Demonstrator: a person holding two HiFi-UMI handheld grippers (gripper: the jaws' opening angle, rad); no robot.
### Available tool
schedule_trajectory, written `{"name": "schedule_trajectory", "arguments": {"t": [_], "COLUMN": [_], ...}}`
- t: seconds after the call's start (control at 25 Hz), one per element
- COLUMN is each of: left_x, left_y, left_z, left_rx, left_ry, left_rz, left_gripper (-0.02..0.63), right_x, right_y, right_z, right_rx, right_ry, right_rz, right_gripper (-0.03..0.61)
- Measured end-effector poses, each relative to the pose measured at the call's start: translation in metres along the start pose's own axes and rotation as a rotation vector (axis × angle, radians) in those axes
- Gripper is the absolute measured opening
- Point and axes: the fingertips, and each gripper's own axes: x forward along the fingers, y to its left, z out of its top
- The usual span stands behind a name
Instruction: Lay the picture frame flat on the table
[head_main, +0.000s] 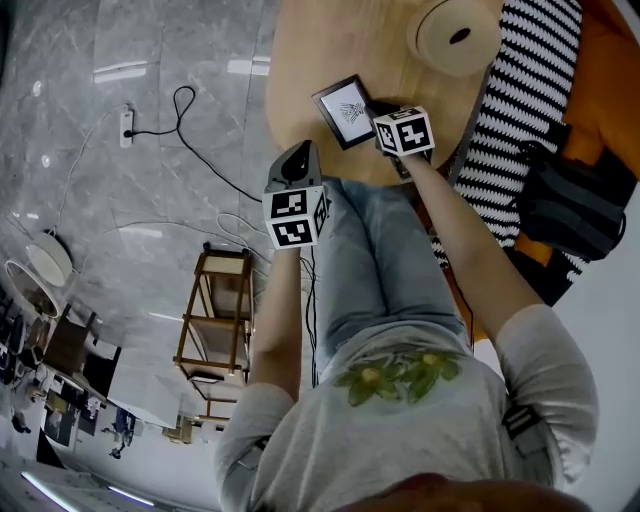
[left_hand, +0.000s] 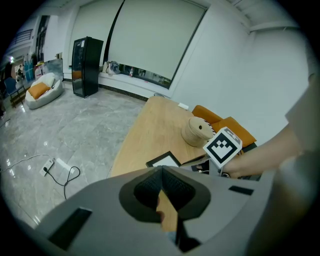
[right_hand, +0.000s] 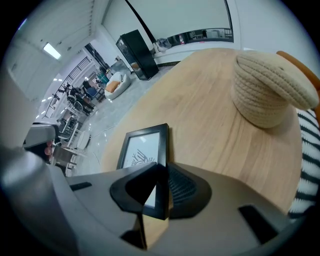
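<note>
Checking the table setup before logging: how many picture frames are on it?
1. The picture frame sits near the table's edge, its rim clamped by the right gripper. The table's far part is out of view.

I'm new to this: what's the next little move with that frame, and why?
Probably ease the right gripper down until the picture frame rests fully on the table, then open. Its jaws are clamped on the frame's near edge, and the frame looks almost flat.

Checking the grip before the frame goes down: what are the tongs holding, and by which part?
The right tongs pinch the picture frame by its black side edge, near a corner; the left tongs are shut and empty.
</note>
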Motion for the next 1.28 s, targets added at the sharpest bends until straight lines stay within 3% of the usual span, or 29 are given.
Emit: {"name": "schedule_trajectory", "arguments": {"t": [0.96,1.28], "left_x": [0.002,-0.006], "left_y": [-0.004,-0.006], "left_z": [-0.012,-0.001], "left_rx": [0.012,0.035], "left_ry": [0.027,0.017], "left_rz": [-0.038,-0.047], "left_gripper": [0.015,0.015], "right_x": [0.011,-0.002], "right_y": [-0.002,0.001], "right_z": [-0.001,0.005], "right_rx": [-0.058,-0.010], "right_ry": [0.037,0.006], "right_rz": [-0.064,-0.059], "right_gripper": [0.081,0.118]}}
